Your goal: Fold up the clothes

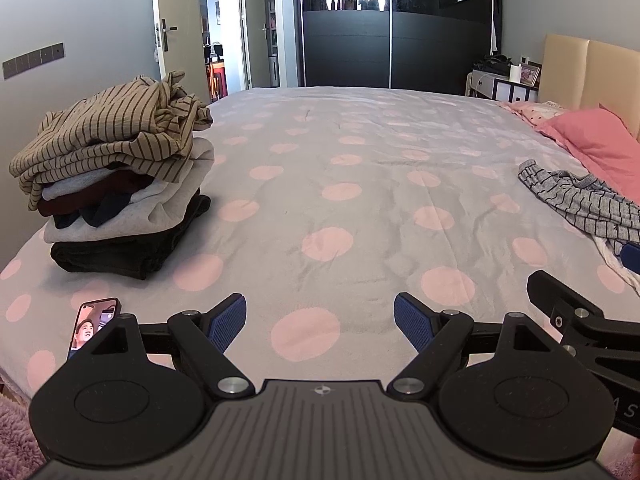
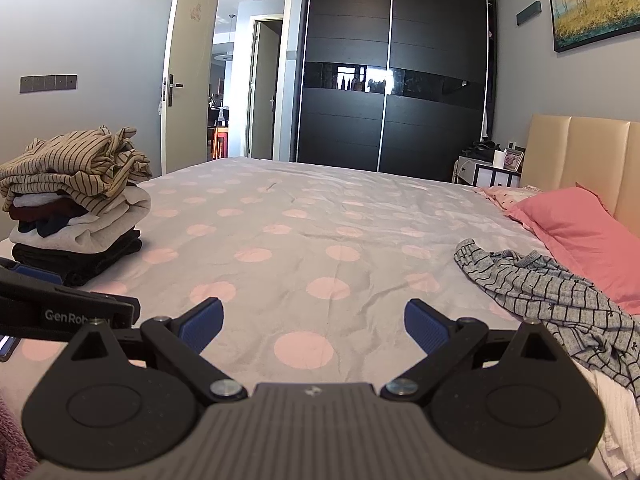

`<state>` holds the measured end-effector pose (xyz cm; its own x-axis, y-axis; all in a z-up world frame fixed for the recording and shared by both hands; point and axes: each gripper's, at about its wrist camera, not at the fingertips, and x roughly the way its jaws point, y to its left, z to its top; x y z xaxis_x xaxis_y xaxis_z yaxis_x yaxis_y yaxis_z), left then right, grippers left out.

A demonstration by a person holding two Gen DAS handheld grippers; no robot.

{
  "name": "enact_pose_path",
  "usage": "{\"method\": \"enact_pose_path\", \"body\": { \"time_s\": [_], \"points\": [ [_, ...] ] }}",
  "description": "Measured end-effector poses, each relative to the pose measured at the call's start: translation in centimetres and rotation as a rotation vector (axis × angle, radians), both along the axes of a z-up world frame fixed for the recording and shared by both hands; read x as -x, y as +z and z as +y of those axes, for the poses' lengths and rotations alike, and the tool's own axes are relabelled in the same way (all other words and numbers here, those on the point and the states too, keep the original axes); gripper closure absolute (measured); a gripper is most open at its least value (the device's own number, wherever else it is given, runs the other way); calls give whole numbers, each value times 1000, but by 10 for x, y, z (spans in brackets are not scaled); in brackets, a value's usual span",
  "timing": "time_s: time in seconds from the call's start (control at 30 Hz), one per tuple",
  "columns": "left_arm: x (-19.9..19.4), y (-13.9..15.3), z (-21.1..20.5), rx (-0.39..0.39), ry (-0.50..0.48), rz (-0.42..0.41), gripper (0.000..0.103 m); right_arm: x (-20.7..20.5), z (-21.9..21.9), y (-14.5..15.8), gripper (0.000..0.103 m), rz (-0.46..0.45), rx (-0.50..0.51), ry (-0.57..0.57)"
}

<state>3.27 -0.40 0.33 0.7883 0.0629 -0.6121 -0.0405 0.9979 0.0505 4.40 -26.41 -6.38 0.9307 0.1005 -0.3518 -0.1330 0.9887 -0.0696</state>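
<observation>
A bed (image 1: 360, 184) covered by a grey spread with pink dots is seen filling most of both views. Behind it, a dark sliding wardrobe (image 1: 396, 24) is set against the far wall, with an open door (image 2: 188, 76) to its left and a beige headboard (image 2: 580, 160) at the right. A pink pillow (image 2: 580, 232) is laid against the headboard side of the bed. On the left part of the bed, a pile (image 1: 116, 184) of folded clothes is stacked, topped by a tan striped garment that is folded only loosely. On the right part, just beside the pillow, a grey striped garment (image 2: 560, 300) is left crumpled and unfolded, with a white cloth (image 2: 616, 412) partly under its near edge. The pile and the crumpled garment are kept well apart, with bare spread between them. The left hand-held gripper (image 1: 320, 322) is held above the near edge of the bed with its blue-padded fingers spread wide and nothing between them. The right hand-held gripper (image 2: 314, 326) is held likewise, fingers parted and empty, near the crumpled garment but not touching it. A phone (image 1: 94, 328) is seen at the near left edge of the bed, partly hidden by the left hand-held gripper.
</observation>
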Motion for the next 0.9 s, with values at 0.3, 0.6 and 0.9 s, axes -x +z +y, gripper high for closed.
{"method": "enact_pose_path", "body": {
  "time_s": [0.3,0.6,0.9],
  "points": [
    [1,0,0,0,-5,-4,22,0,0,1,5,-12,6,-10],
    [1,1,0,-1,-7,-8,22,0,-2,2,5,-7,-2,-8],
    [1,1,0,-3,-12,-8,22,1,-5,2,5,-2,-9,-7]
  ]
}}
